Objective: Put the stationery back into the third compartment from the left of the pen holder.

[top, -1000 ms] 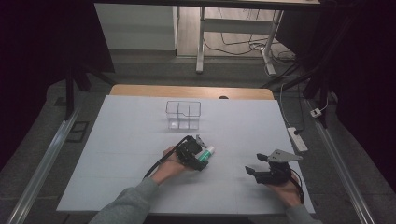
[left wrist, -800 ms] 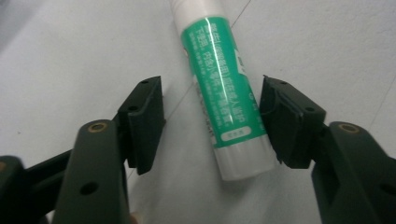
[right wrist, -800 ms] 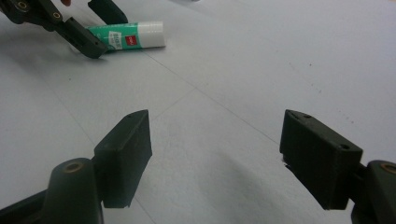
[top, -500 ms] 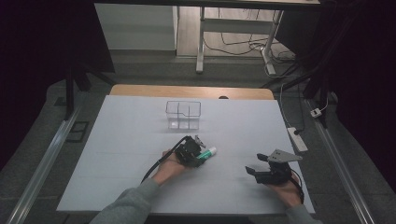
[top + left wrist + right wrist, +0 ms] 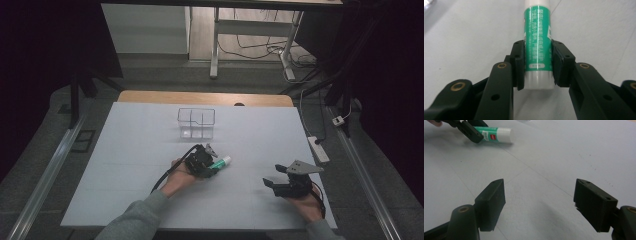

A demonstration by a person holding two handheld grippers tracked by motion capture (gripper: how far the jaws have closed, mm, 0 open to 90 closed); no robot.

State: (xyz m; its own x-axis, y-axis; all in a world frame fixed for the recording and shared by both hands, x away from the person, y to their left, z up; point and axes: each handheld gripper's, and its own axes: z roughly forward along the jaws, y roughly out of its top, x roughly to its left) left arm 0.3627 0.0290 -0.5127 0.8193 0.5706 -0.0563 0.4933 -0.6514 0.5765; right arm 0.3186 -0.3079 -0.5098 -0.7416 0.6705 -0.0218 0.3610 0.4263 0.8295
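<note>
Near worktop (image 5: 125, 150) centre, left gripper (image 5: 537, 66) jaws clamped on base end of green glue stick (image 5: 537, 37), capped end sticking out unsupported. Could pivot or slip loose if swung fast. Right gripper (image 5: 539, 202) jaws wide apart, holding nothing.

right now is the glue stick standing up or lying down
Lying down: the glue stick lies flat along the table, the left gripper shut on its sides.
</note>
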